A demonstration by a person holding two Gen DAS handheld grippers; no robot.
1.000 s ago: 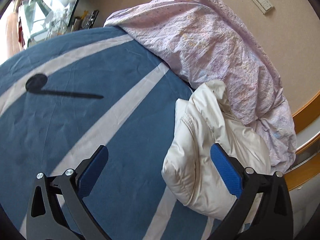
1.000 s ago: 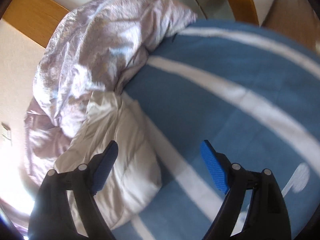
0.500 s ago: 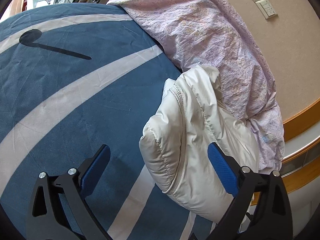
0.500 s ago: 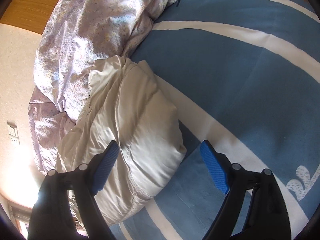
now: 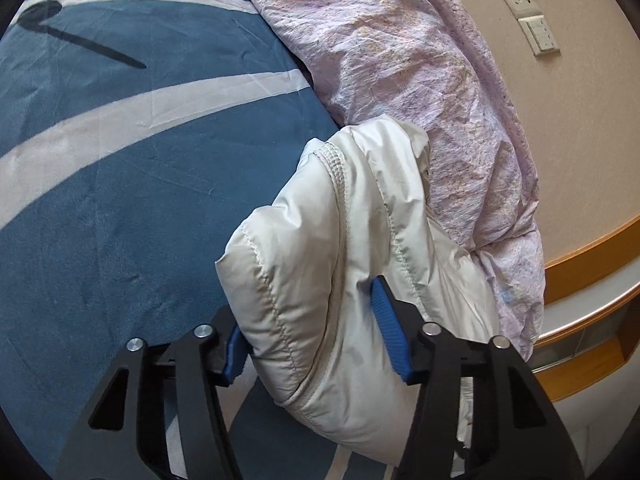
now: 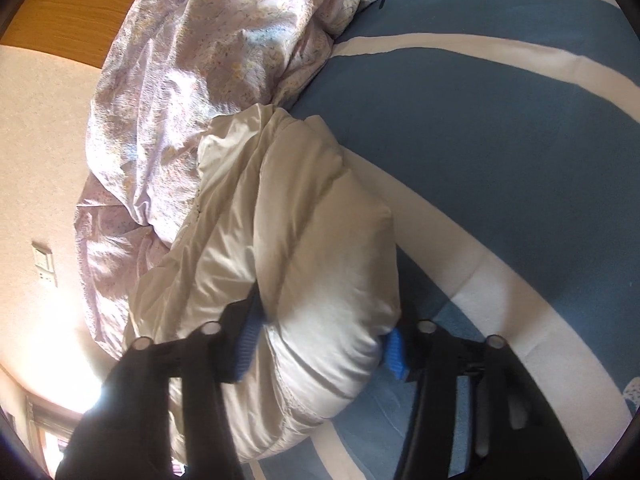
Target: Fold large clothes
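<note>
Jacket (image 5: pixel 344 264) lies bunched on bed (image 5: pixel 120 200), touching quilt (image 5: pixel 420 80). Left tool (image 5: pixel 316 340) and right tool (image 6: pixel 320 344) each straddle puffy folds, pads pressing in; grip looks partial. Risk: slick padding slips out, or quilt drags along.

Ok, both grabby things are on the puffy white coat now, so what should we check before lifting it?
1. Left tool around the coat: ok, a padded fold sits between its blue pads.
2. Right tool around the coat: ok, a puffy bulge fills the gap.
3. Squeeze firm enough to lift: cannot tell, the padding hides how hard the pads press.
4. Coat free of the lilac quilt: not ok, its far side leans against the quilt.
5. Blue striped bedspread not pinched along with it: cannot tell, the lower pads are hidden.
</note>
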